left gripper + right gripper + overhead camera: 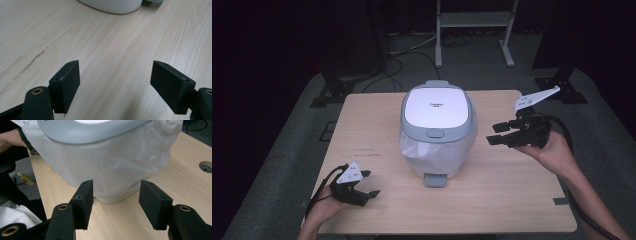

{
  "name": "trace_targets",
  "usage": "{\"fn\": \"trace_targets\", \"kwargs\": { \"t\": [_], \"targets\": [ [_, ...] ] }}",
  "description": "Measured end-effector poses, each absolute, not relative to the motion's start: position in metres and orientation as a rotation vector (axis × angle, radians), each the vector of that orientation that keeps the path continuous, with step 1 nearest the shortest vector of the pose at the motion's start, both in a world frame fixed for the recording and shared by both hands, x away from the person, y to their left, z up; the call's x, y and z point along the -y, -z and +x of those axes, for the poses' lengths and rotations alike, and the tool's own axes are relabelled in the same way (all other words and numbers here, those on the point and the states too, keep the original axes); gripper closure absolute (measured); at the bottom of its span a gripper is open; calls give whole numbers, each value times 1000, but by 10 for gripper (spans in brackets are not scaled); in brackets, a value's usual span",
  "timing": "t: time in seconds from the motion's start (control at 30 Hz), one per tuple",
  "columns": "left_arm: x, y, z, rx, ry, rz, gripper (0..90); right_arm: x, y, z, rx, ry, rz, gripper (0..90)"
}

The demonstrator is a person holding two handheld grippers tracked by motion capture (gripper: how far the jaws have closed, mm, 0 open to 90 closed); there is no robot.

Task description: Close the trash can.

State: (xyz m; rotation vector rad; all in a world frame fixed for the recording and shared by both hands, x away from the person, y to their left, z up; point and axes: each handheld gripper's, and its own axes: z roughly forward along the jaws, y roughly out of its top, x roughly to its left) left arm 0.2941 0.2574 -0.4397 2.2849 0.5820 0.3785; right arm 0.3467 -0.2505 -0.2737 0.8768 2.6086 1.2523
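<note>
High view. Pedal bin (438, 131), white body, grey lid closed, clear liner bag (422, 150) bunched out under the lid rim, grey pedal (435, 179) facing the person. It stands near the middle of the wooden table (512, 200). Right gripper (498, 134), held in the right hand (548, 147) off the bin's right flank, jaws pointing at the bin, parted, nothing between them; near the bin but apart from it. Left gripper (369, 183), held in the left hand (324, 207) at the table's near left corner, jaws parted and empty, well apart from the bin, which lies ahead and to the right of it.

Left gripper view. Left gripper (115, 83): both fingers (65, 85) spread wide over bare tabletop (112, 50), gripping nothing. The rounded white base of the bin (112, 6) shows at the top edge, far beyond the fingertips. Faint dark scuff marks (30, 63) on the wood at left.

Right gripper view. Right gripper (116, 203): fingers (83, 202) released, standing apart. The bin (105, 165) lies straight ahead, its liner-draped wall and lower edge framed in the gap; it appears short of the pads, though contact cannot be ruled out from this angle. Grey lid rim (82, 133) across the top. A round cable hole (206, 166) in the table at far right.
</note>
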Motion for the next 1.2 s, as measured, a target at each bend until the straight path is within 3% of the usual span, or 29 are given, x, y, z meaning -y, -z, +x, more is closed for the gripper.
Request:
{"fn": "trace_targets", "kwargs": {
  "t": [1.2],
  "targets": [
    [-257, 441, 295, -596, -378, 2280, 201, 282, 346, 317, -2558, -1228, 1018, 408]
  ]
}}
